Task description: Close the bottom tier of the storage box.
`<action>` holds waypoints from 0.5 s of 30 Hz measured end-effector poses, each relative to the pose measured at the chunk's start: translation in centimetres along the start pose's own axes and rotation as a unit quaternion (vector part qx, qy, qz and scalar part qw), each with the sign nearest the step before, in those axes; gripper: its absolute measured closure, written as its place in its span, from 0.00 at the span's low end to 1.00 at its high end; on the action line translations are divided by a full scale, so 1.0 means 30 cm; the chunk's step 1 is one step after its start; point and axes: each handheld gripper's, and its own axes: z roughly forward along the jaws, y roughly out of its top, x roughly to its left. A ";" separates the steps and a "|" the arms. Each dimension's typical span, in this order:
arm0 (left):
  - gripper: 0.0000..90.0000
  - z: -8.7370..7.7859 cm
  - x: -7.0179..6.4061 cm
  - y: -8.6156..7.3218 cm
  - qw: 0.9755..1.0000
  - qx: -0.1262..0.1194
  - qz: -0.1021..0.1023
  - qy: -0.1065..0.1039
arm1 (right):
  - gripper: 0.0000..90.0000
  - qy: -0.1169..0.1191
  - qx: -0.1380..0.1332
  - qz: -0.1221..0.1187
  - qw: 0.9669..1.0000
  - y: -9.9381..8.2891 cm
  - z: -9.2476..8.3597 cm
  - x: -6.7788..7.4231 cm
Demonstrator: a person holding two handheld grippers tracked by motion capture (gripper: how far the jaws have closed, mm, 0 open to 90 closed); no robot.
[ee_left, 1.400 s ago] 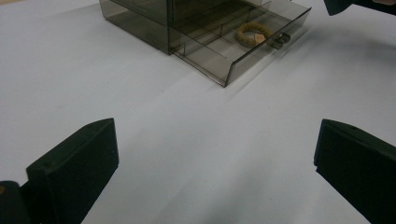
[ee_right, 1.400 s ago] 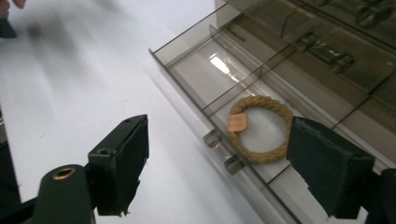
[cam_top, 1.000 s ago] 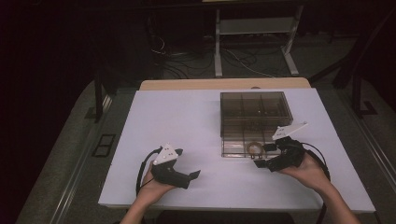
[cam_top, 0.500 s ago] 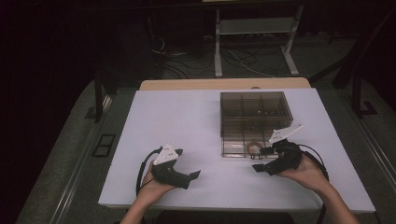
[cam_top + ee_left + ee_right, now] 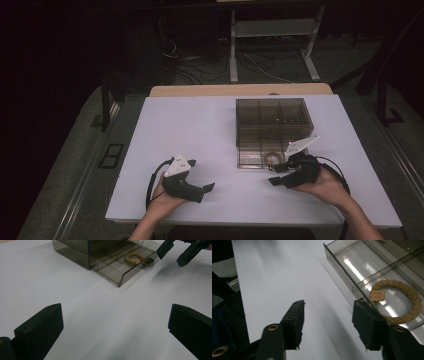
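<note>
A smoky clear drawer box (image 5: pixel 272 120) stands on the white table (image 5: pixel 200 130). Its bottom drawer (image 5: pixel 252 161) is pulled out and holds a tan braided ring (image 5: pixel 409 300) with a small tag (image 5: pixel 377 295). My right gripper (image 5: pixel 276 175) lies at the drawer's front right corner, and its jaws have just been closing. They stand half open in the right gripper view (image 5: pixel 328 320), with bare table between them and one jaw beside the drawer's front wall. My left gripper (image 5: pixel 205 191) rests at the table's near left, open wide and with nothing between its jaws (image 5: pixel 115 325).
The box's upper part is divided into several compartments (image 5: pixel 270 112). A small handle (image 5: pixel 150 262) sticks out from the drawer's front. White table lies between the two hands. A wooden edge (image 5: pixel 240 90) and a metal stand (image 5: pixel 270 30) are beyond the table.
My right gripper's jaws have come closer together beside the drawer's front. The left hand has stayed where it was.
</note>
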 end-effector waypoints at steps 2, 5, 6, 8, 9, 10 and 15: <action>0.00 0.000 0.001 0.000 1.000 0.001 0.000 0.000 | 0.54 -0.001 0.003 0.002 1.000 0.000 0.004 -0.001; 0.00 0.000 0.000 0.000 1.000 0.000 0.000 0.000 | 0.58 -0.004 0.007 0.002 1.000 -0.001 0.011 -0.003; 0.00 0.000 0.000 0.000 1.000 0.000 0.000 0.000 | 0.60 -0.004 0.009 0.003 1.000 0.000 0.015 -0.003; 0.00 0.000 -0.001 0.000 1.000 -0.001 -0.001 0.000 | 0.63 -0.007 0.015 -0.001 1.000 0.000 0.023 -0.004; 0.00 0.000 -0.001 0.000 1.000 0.000 -0.001 0.000 | 0.64 -0.006 0.017 -0.003 1.000 0.001 0.028 -0.002; 0.00 0.000 -0.001 0.000 1.000 -0.001 -0.001 0.000 | 0.66 -0.009 0.021 -0.004 1.000 0.001 0.031 -0.002; 0.00 0.001 -0.001 0.000 1.000 -0.001 -0.001 -0.001 | 0.74 -0.010 0.027 -0.003 1.000 0.002 0.041 0.001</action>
